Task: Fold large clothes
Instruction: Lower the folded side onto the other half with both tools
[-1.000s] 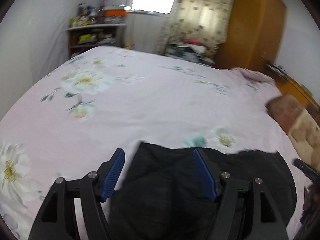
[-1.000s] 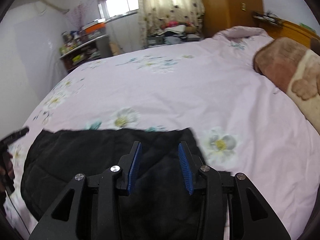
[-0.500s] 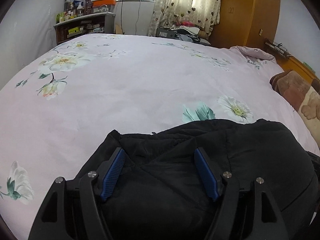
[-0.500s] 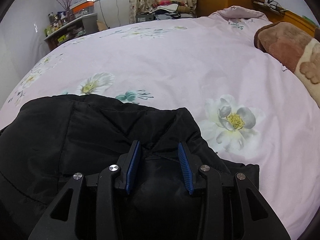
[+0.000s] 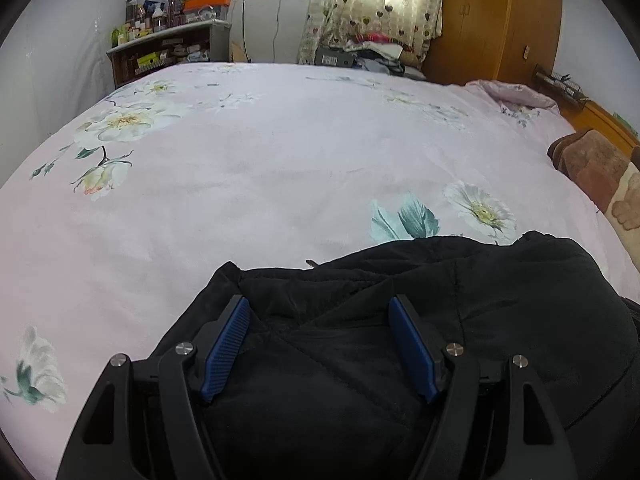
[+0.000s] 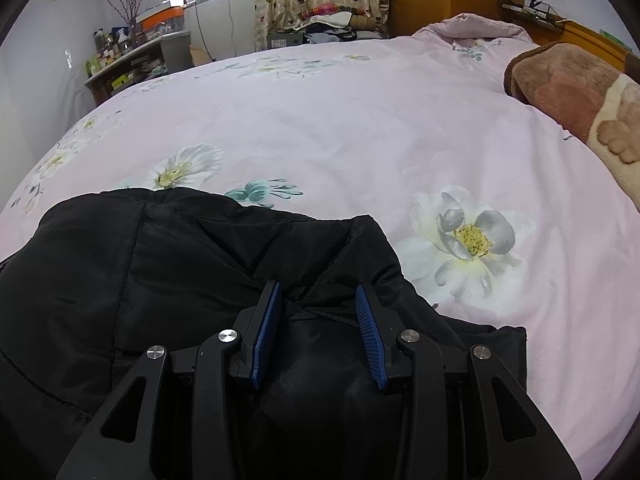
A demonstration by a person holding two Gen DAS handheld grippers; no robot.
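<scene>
A black padded jacket (image 5: 460,304) lies bunched on the near part of a pink floral bed cover (image 5: 260,184). It also shows in the right wrist view (image 6: 140,272). My left gripper (image 5: 320,308) is open, low over the jacket's left end, blue pads spread wide with black fabric between them. My right gripper (image 6: 319,294) is open less wide, over the jacket's right end, with a fabric fold and a drawstring between its pads. Whether either pad touches the fabric I cannot tell.
A brown plush blanket (image 6: 576,96) lies at the bed's right edge. A cluttered shelf (image 5: 168,52) stands by the far left wall. A wooden wardrobe (image 5: 492,20) and a clothes pile under the curtain (image 5: 372,46) are beyond the bed.
Both grippers have dropped lower and closer to the jacket, which now lies settled on the bed. The jaw widths look unchanged.
</scene>
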